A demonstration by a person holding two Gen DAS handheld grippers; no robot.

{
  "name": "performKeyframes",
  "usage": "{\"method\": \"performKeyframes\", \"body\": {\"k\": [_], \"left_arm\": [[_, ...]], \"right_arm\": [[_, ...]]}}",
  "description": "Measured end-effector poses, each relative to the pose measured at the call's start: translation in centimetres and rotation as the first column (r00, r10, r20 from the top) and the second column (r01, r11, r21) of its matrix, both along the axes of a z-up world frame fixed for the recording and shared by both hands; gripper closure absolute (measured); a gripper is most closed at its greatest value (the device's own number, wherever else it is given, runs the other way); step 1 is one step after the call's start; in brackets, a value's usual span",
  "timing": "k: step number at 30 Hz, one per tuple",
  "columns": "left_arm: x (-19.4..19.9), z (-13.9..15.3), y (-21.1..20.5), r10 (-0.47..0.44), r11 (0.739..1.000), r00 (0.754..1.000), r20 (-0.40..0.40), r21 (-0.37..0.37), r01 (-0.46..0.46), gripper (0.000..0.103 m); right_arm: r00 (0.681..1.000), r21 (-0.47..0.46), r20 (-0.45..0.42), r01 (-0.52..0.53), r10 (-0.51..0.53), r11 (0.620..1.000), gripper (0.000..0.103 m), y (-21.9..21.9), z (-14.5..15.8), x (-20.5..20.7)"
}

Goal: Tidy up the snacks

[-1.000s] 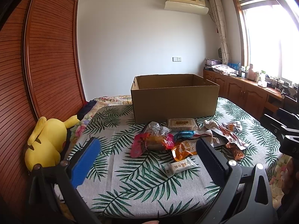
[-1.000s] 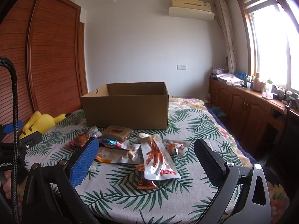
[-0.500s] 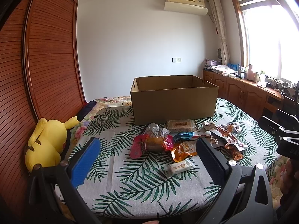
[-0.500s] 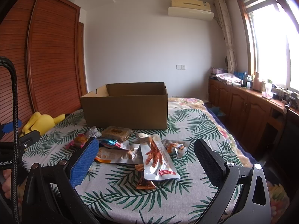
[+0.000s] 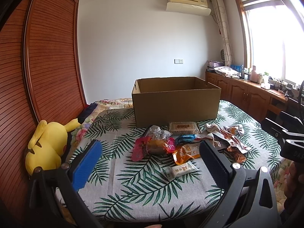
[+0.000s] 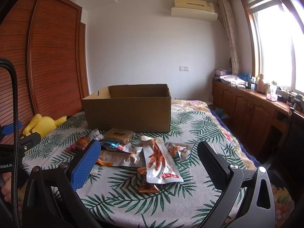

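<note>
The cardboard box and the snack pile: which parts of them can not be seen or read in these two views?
- Cardboard box floor: hidden by its front wall in both views, so its contents cannot be told.
- Orange packet: partly covered by the left gripper finger in the left wrist view.
- White packet: its print is too small to read.
- Small brown packet: partly under the long clear packet, right wrist view.

Box (image 5: 175, 102) at table's (image 5: 133, 193) rear, snacks (image 5: 182, 146) before it, plush toy (image 5: 46, 148) left.
</note>
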State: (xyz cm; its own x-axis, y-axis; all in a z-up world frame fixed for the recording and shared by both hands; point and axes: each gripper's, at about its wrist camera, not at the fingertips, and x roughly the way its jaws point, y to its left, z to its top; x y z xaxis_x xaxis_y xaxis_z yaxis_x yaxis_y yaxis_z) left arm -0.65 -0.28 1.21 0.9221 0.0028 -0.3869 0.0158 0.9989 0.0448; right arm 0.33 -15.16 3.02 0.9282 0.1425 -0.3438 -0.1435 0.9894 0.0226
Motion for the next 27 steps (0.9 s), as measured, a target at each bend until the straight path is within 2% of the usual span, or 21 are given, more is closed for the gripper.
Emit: {"method": "performKeyframes", "body": {"k": [14, 27], "left_arm": [[0.5, -1.1, -0.1, -0.005, 1.000, 1.000, -0.029, -0.002, 0.005, 0.000], [3.9, -4.7, 0.1, -0.041, 0.999, 0.989, -0.141, -0.024, 0.038, 0.000]], "right_arm": [[1.000, -0.005, -0.017, -0.003, 0.003, 1.000, 0.000, 0.0, -0.5, 0.2], [0.994, -0.033, -0.108, -0.023, 0.020, 0.999, 0.000, -1.0, -3.6, 3.1]]}}
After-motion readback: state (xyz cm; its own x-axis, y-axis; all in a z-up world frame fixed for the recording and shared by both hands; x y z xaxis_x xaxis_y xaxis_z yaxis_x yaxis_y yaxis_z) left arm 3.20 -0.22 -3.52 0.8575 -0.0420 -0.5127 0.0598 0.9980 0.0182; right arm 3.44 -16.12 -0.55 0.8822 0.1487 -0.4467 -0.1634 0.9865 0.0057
